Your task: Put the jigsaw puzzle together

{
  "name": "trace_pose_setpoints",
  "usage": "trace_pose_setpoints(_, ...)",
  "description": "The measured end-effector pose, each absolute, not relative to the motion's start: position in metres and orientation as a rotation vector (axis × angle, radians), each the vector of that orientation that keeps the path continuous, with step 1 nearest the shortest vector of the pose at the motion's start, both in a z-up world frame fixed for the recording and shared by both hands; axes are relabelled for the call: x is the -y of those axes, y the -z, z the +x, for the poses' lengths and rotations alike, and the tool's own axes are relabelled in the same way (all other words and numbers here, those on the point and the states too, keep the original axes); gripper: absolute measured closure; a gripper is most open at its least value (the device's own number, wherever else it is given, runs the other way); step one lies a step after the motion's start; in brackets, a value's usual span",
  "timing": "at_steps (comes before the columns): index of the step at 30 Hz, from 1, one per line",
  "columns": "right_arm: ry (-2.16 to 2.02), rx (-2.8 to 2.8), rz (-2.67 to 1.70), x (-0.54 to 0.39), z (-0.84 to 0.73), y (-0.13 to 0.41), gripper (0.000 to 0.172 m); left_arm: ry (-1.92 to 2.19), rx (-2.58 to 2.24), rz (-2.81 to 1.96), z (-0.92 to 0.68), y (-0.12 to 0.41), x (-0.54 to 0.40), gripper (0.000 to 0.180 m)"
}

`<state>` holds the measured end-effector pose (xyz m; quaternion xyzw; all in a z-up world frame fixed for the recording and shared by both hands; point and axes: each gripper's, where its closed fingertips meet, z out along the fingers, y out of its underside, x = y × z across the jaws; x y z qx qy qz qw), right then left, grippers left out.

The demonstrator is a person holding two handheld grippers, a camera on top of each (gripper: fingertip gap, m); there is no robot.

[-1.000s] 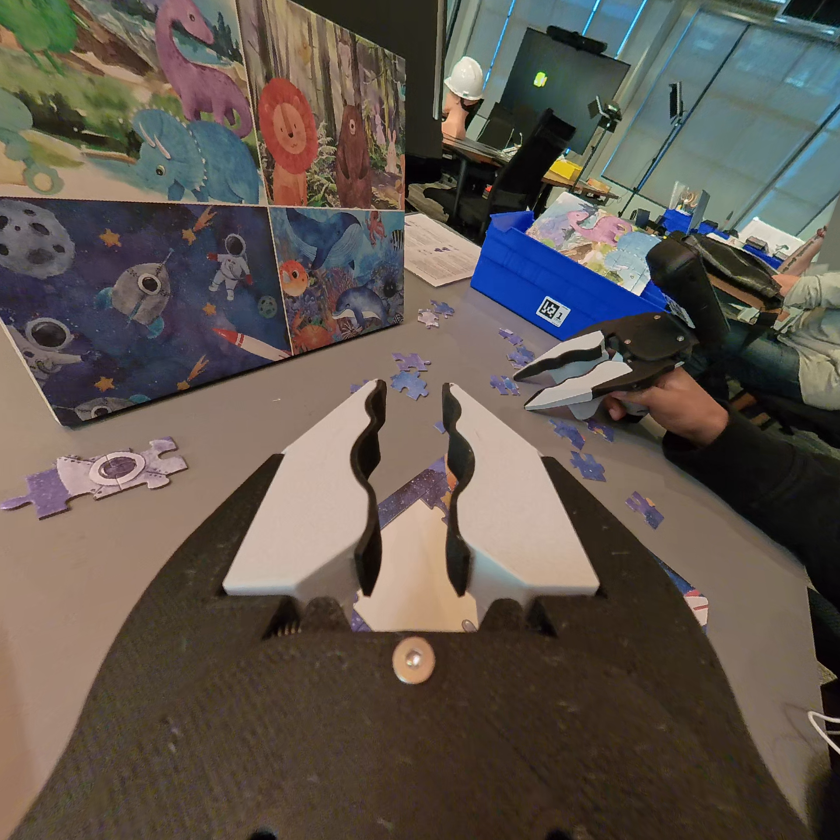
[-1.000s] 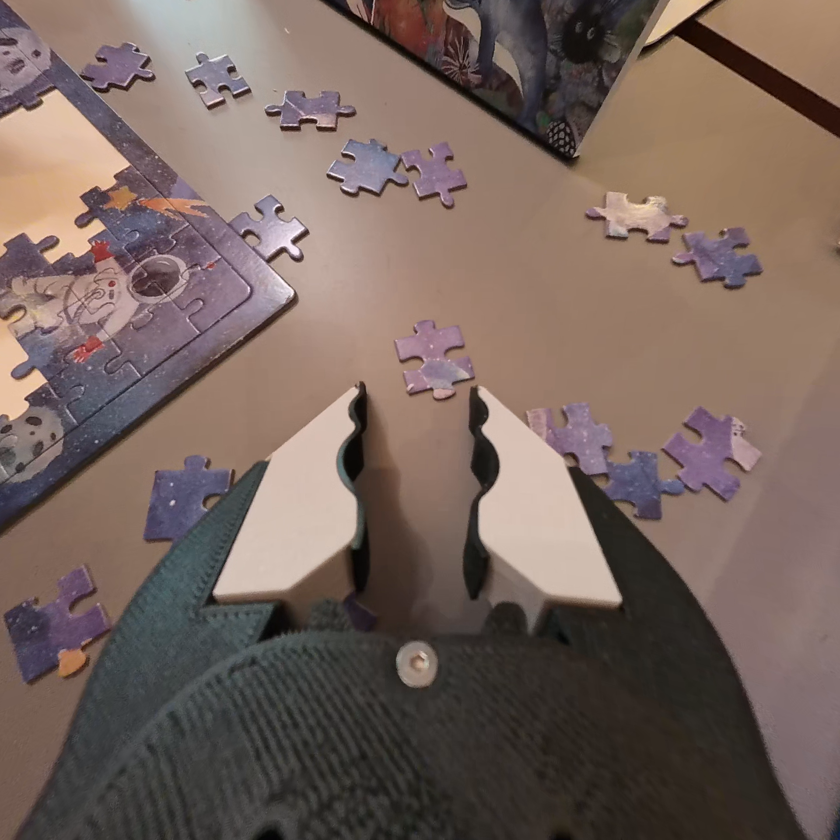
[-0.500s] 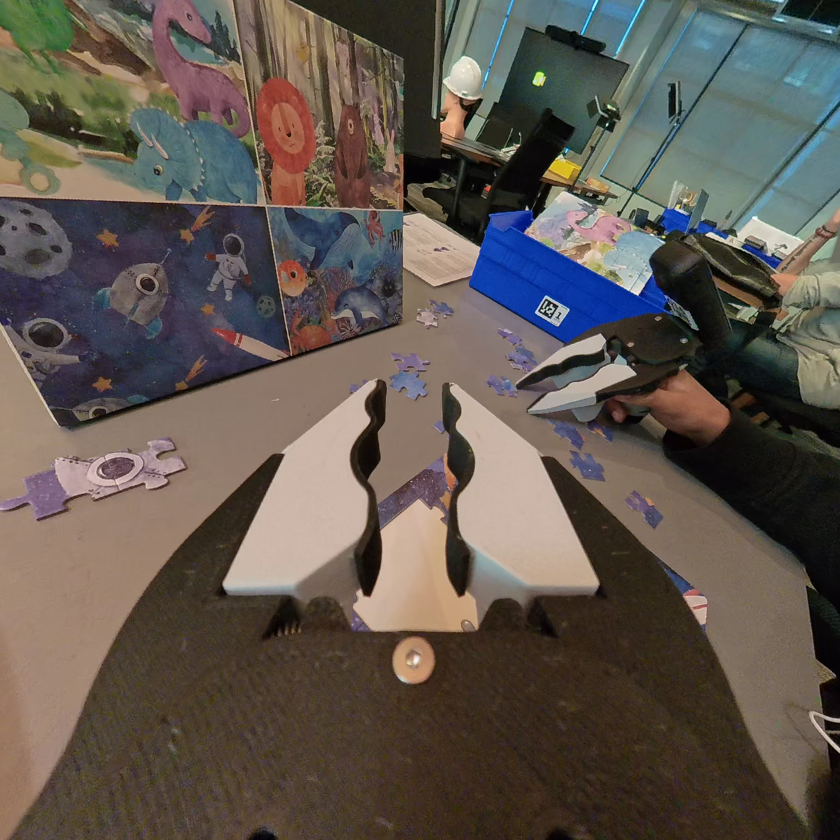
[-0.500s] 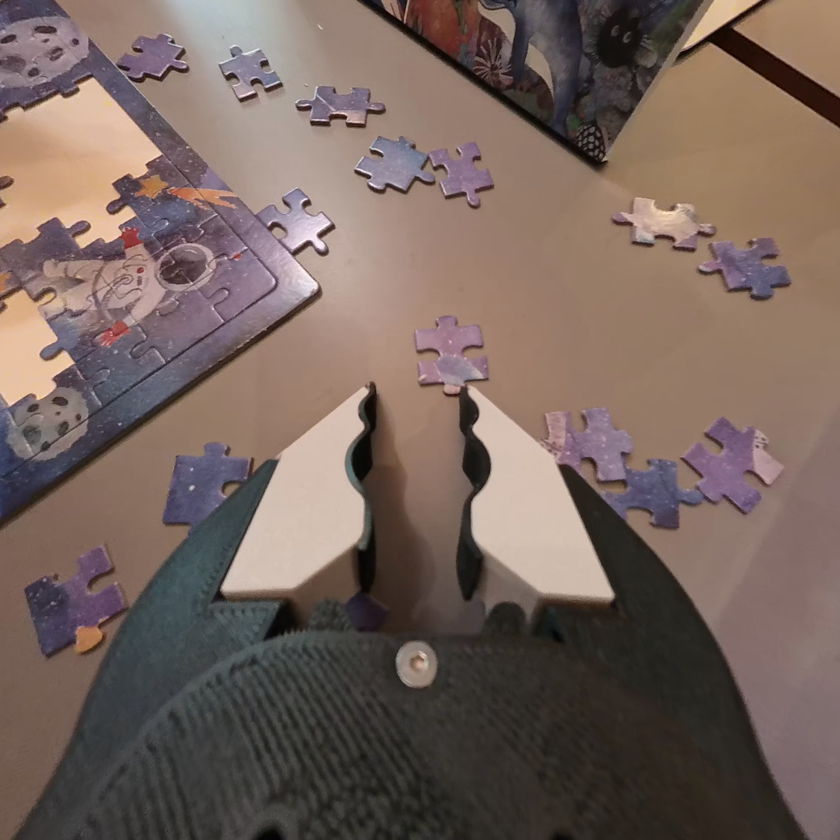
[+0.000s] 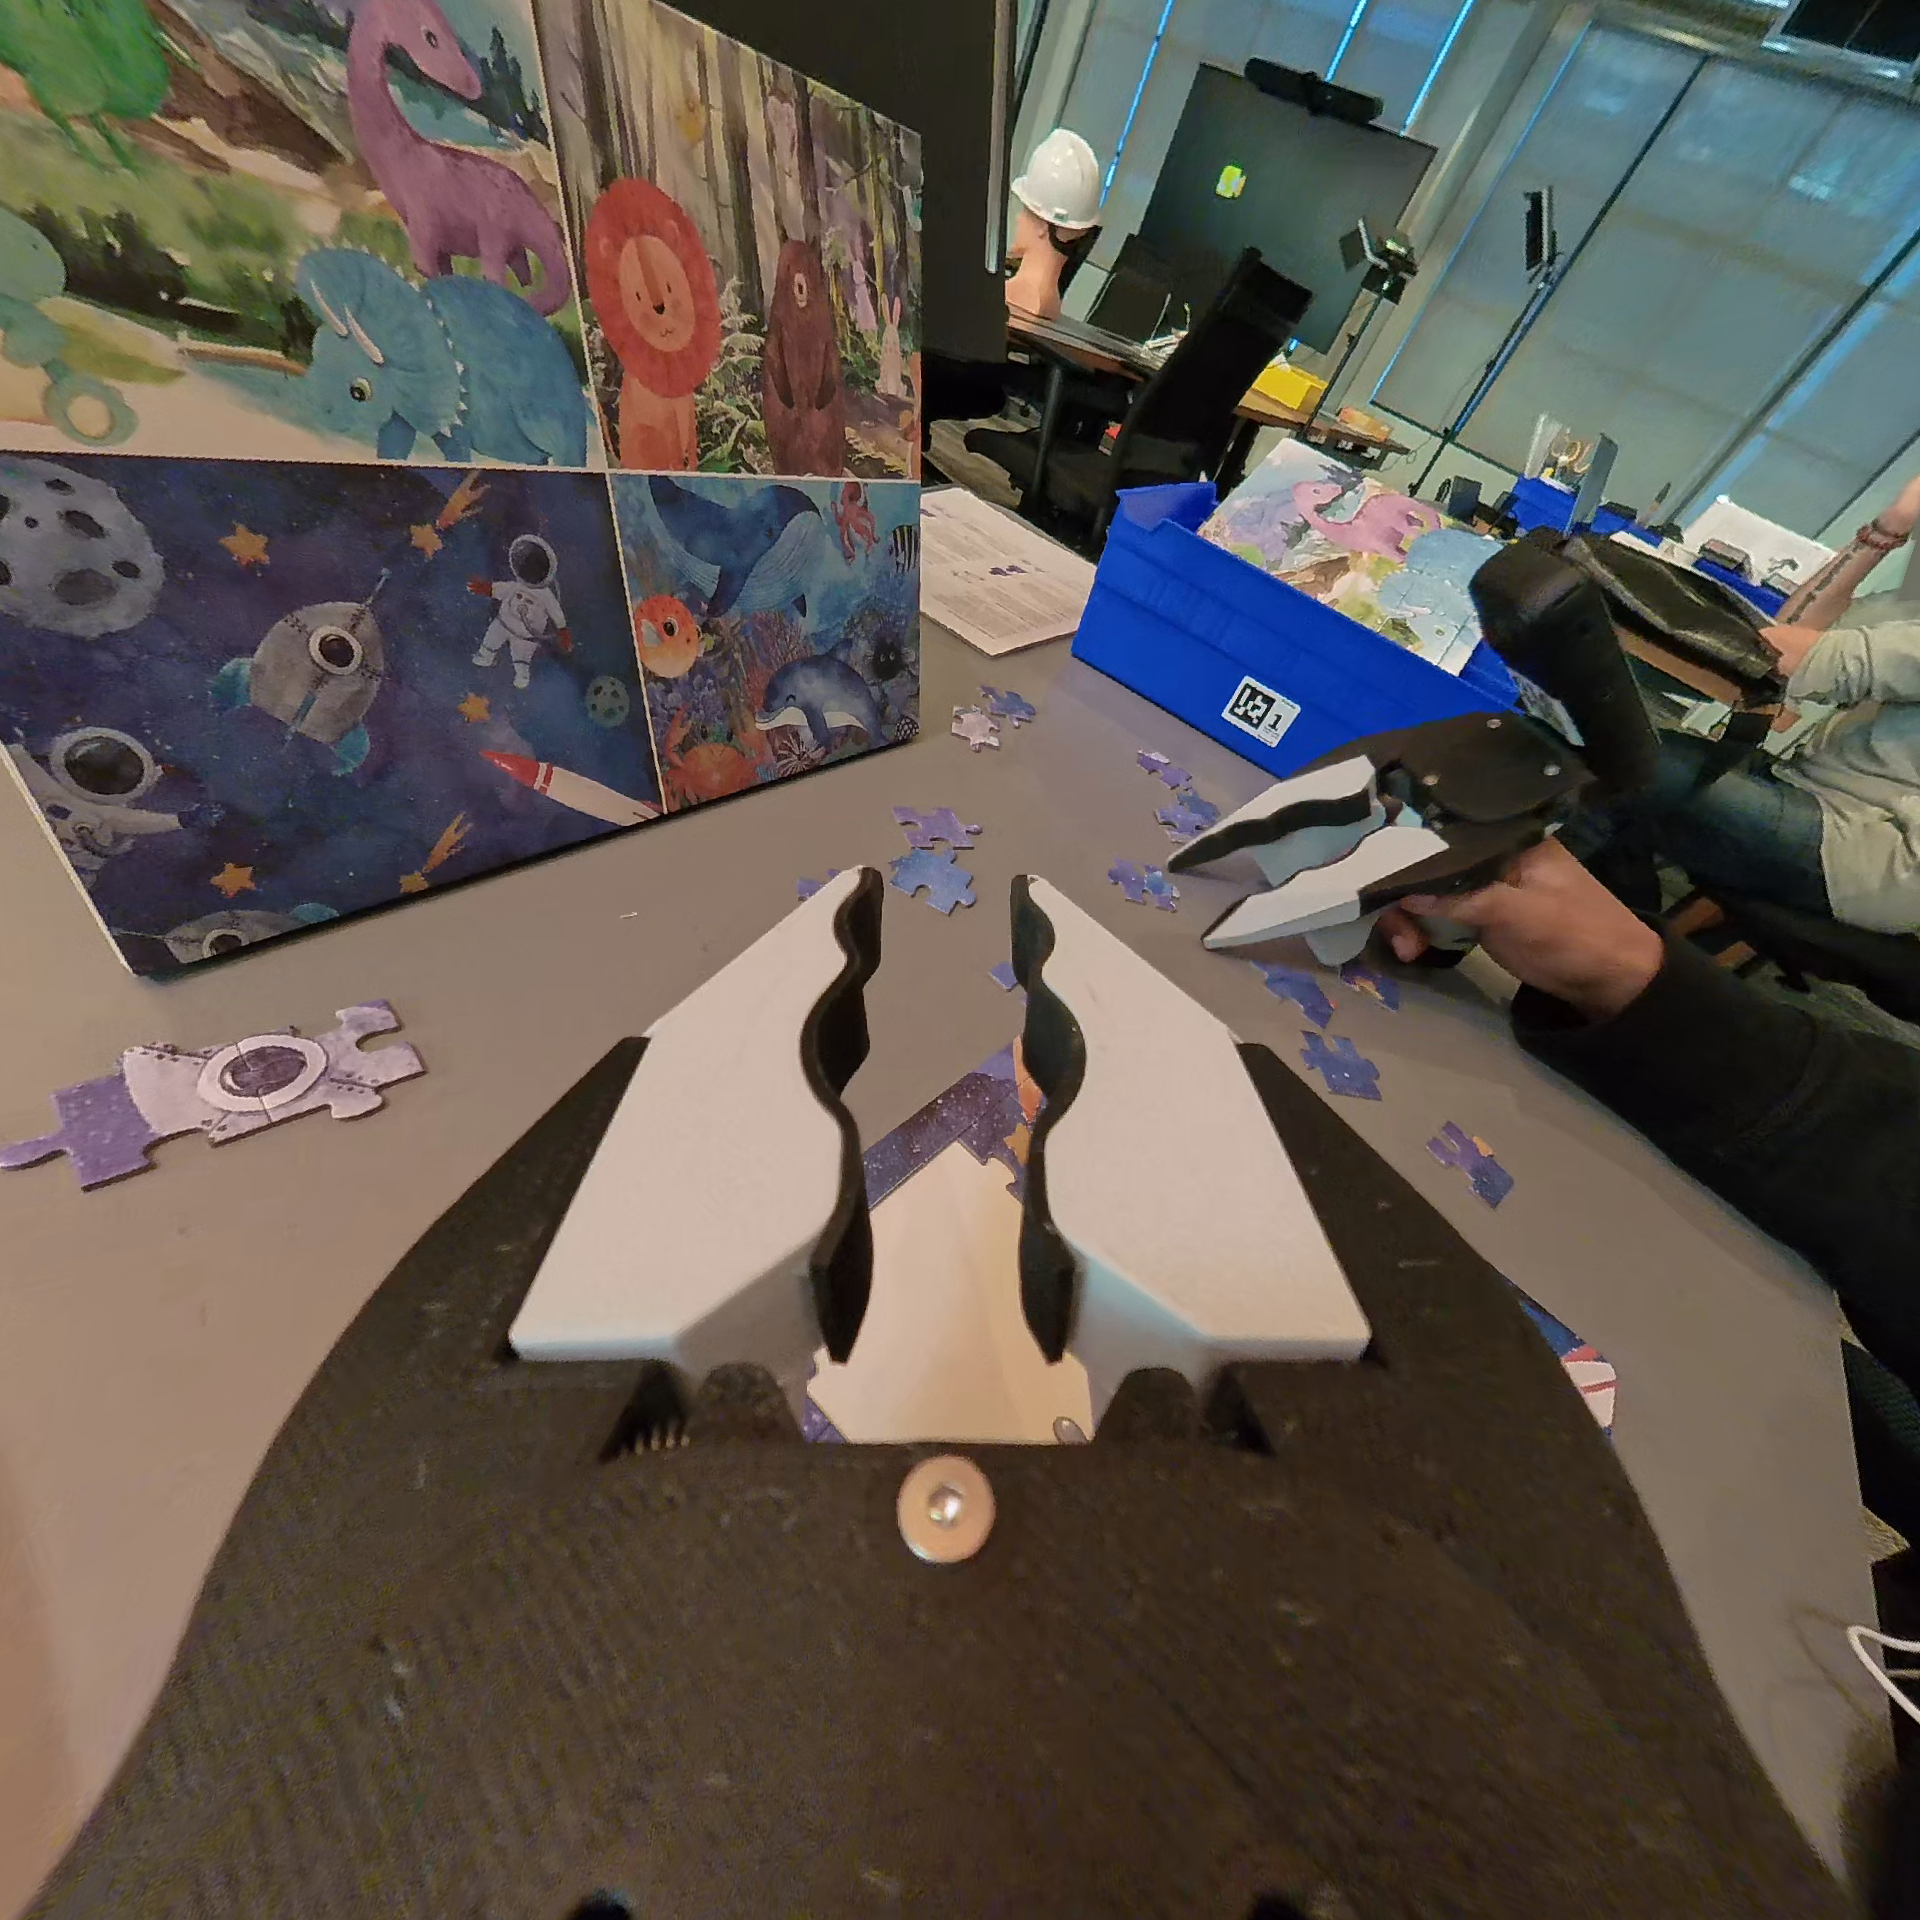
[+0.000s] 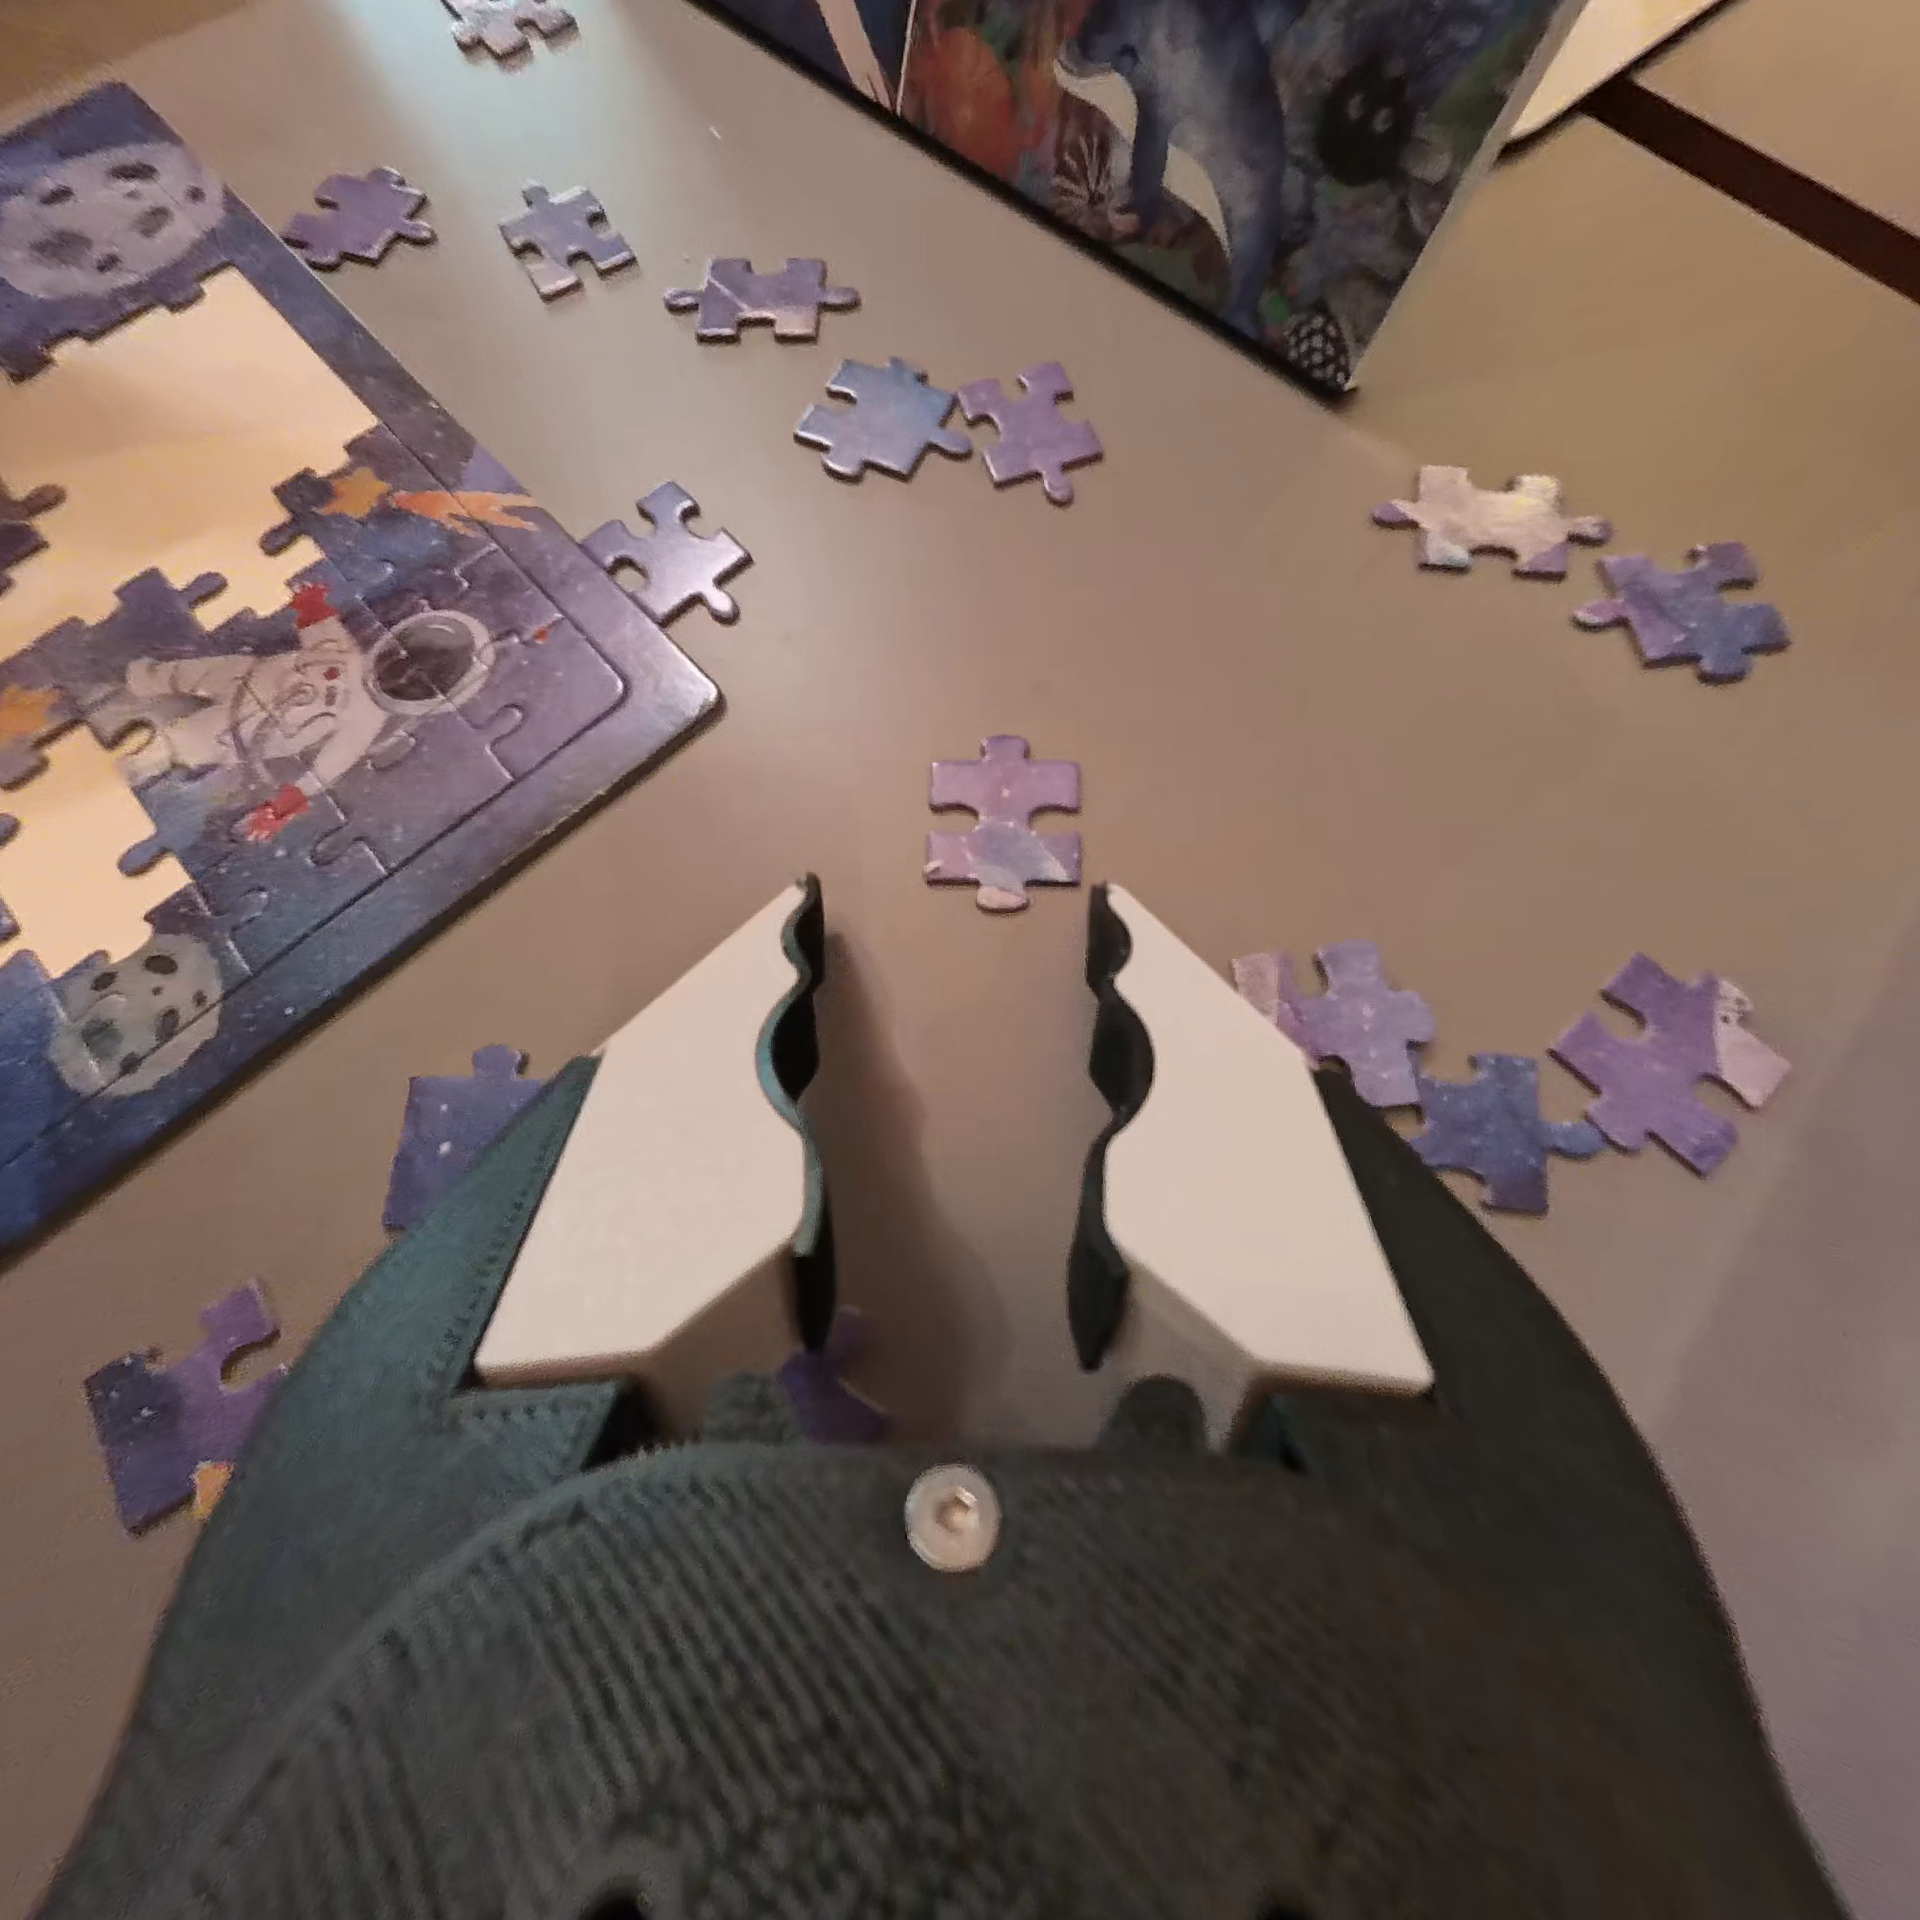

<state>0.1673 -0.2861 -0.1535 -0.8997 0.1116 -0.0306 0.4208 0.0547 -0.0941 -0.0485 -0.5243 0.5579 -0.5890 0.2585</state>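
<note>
One purple puzzle piece [image 6: 1004,821] lay just ahead of our right claw [image 6: 954,899].
We held that claw spread and empty, the piece's long axis along its fingers; our left claw [image 5: 945,883], spread too, was farther off.

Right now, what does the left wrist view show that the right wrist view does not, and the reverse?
Only the left wrist view shows the blue bin, a joined porthole puzzle fragment, and the right gripper from outside, jaws apart. Only the right wrist view shows the puzzle's astronaut section and a lone purple piece just beyond its fingertips. Both show the illustrated puzzle box, scattered purple pieces and the grey table.
</note>
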Motion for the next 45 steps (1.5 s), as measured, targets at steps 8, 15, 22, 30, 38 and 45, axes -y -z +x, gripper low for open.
trace_pose_setpoints(8,-0.068,-0.156,-2.264,0.275,0.136,0.153,0.135,1.596,-1.514,-1.424,0.055,0.049,0.094,0.158)
trace_pose_setpoints(15,0.072,-0.181,-2.244,0.277,0.162,0.147,0.126,1.601,-1.516,-1.424,0.055,0.049,0.095,0.158)
trace_pose_setpoints(22,-0.048,-0.106,-2.309,0.272,0.140,0.156,0.127,1.604,-1.508,-1.422,0.055,0.048,0.094,0.158)
trace_pose_setpoints(30,0.070,0.027,-2.307,0.267,0.146,0.149,0.127,1.609,-1.512,-1.424,0.055,0.049,0.094,0.158)
trace_pose_setpoints(38,-0.045,0.122,-2.360,0.254,0.147,0.155,0.138,1.593,-1.511,-1.418,0.055,0.050,0.093,0.159)
trace_pose_setpoints(45,-0.024,0.089,-2.364,0.260,0.144,0.156,0.165,1.593,-1.511,-1.403,0.054,0.048,0.094,0.159)
